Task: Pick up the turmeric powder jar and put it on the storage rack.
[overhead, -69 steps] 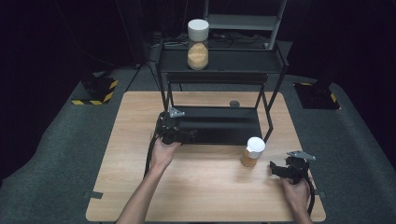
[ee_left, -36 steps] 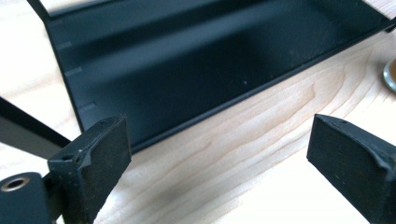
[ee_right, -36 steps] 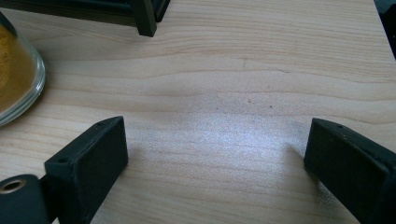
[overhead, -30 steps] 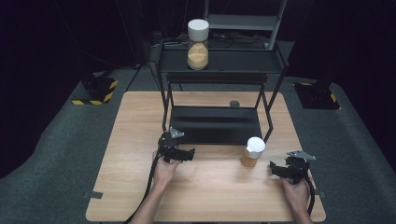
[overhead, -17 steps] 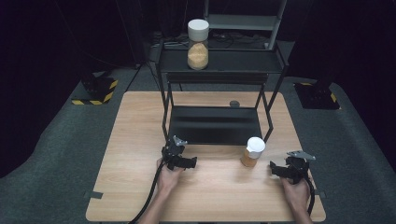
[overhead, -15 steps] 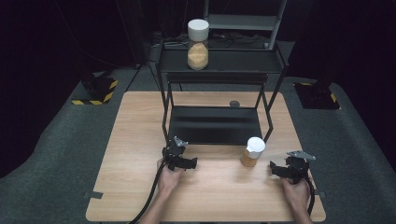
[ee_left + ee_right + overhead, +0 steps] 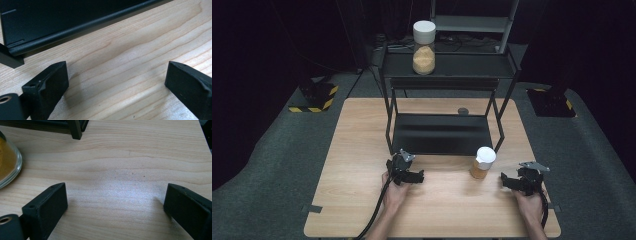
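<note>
A small glass jar [image 7: 482,162] with a white lid and orange-brown filling stands on the wooden table [image 7: 362,130], just in front of the black rack's right leg. My right gripper [image 7: 506,181] rests to its right, jaws toward the jar and apart from it. In the right gripper view, the right gripper [image 7: 115,195] has just been opening and holds nothing; the jar [image 7: 7,162] shows at the left edge. My left gripper [image 7: 416,176] lies low over the table in front of the rack, open and empty. The left gripper [image 7: 117,72] faces bare wood.
A black metal rack [image 7: 442,132] stands mid-table; its low shelf [image 7: 62,17] is just ahead of the left jaws. A taller white-lidded jar [image 7: 424,40] stands on the rack's top. A small dark disc [image 7: 462,111] lies behind the rack. One rack leg [image 7: 75,130] is near the right gripper.
My left gripper has drawn back from the rack's lower shelf toward the person and sunk close to the table. The right gripper and the jar have stayed put.
</note>
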{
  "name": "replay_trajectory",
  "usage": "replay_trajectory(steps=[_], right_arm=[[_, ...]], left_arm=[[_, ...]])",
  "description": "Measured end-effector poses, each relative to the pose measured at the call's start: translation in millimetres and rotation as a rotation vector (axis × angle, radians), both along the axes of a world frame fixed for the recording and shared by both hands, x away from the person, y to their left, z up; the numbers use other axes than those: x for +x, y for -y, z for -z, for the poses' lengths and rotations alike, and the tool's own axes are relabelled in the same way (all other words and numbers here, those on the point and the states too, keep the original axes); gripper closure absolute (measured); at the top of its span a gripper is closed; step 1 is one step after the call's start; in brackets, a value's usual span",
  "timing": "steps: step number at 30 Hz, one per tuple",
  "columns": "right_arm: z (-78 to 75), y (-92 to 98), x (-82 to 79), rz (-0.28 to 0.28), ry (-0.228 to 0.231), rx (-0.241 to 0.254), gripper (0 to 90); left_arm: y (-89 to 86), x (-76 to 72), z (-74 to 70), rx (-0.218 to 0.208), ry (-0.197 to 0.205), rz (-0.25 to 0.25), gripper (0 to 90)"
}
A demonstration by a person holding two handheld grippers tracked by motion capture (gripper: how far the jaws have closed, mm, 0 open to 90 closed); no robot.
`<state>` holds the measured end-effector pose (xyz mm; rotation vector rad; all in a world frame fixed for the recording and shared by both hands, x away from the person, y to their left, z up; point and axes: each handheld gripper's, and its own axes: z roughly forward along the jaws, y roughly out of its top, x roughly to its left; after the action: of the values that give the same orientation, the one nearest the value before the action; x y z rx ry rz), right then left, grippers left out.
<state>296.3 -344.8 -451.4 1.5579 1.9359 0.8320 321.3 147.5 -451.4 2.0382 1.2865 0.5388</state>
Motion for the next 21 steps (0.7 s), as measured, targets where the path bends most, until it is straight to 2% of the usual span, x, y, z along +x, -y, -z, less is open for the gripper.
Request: replay_trajectory(steps=[1, 5, 7, 9, 16, 21], right_arm=[[0.0, 0.1, 0.0, 0.000, 0.000, 0.000, 3.8], [-1.7, 2.1, 1.3, -0.011, -0.008, -0.001, 4.3], [-3.1, 4.4, 2.5, -0.024, -0.016, 0.015, 4.1], [-4.4, 5.2, 0.9, -0.049, -0.014, 0.029, 4.1], [-9.4, 2.2, -12.9, -0.190, 0.015, 0.079, 5.0], [-12.3, -2.7, -14.4, -0.252, 0.020, 0.111, 4.3]], left_arm=[[-1.2, -3.3, 3.5, -0.008, 0.017, -0.002, 4.6], [-0.2, -3.8, 3.6, -0.006, 0.019, -0.005, 4.5], [0.7, -4.3, 3.5, -0.003, 0.019, -0.008, 4.6], [0.9, -4.4, 3.5, -0.003, 0.019, -0.009, 4.6], [1.6, -4.7, 3.6, -0.002, 0.020, -0.012, 4.6], [2.2, -4.9, 3.5, -0.002, 0.020, -0.015, 4.6]])
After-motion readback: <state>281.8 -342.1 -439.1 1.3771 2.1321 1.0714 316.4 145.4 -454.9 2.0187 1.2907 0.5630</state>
